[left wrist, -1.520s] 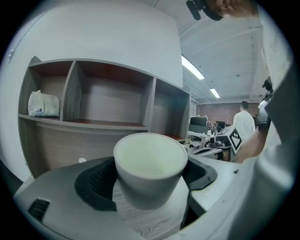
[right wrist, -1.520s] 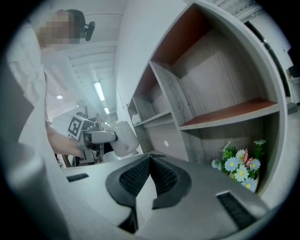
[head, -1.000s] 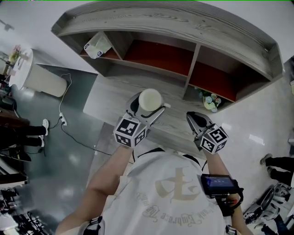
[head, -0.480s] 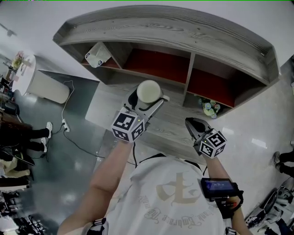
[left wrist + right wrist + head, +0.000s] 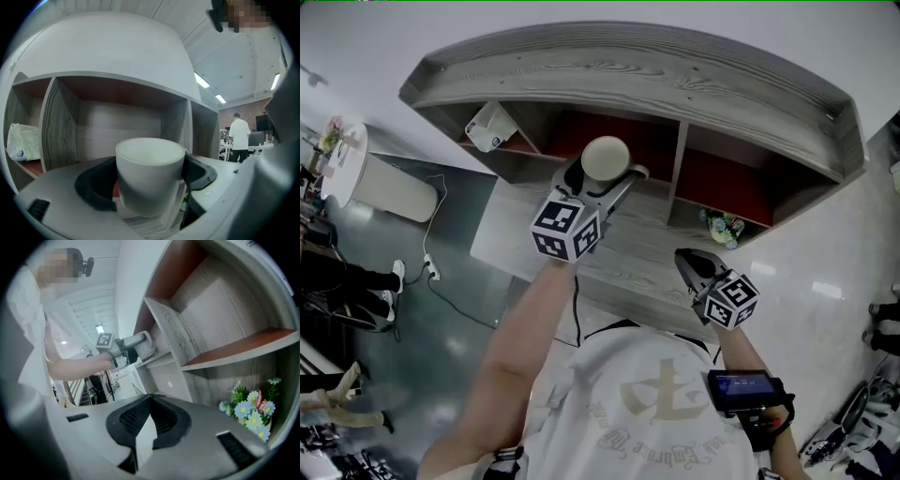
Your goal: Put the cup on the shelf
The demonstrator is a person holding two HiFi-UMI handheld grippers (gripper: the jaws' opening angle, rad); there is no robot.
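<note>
A white cup (image 5: 605, 157) sits upright between the jaws of my left gripper (image 5: 602, 171), which is shut on its sides. In the left gripper view the cup (image 5: 150, 173) fills the space between the black pads, and my left gripper (image 5: 150, 185) faces the middle compartment (image 5: 119, 129) of the grey wooden shelf (image 5: 675, 70). The cup hangs in front of that red-floored compartment (image 5: 652, 150), above the table. My right gripper (image 5: 689, 264) stays low at the right, jaws together and empty; its view shows the right gripper (image 5: 149, 401) shut.
A white bag (image 5: 492, 127) lies in the left compartment. A small flower bunch (image 5: 722, 227) stands under the right compartment. The grey table (image 5: 520, 234) runs below the shelf. A white bin (image 5: 389, 173) and a cable lie on the floor at the left.
My left gripper has risen and moved toward the shelf with the cup in it, from above the table to the front of the middle compartment. The right gripper has stayed put.
</note>
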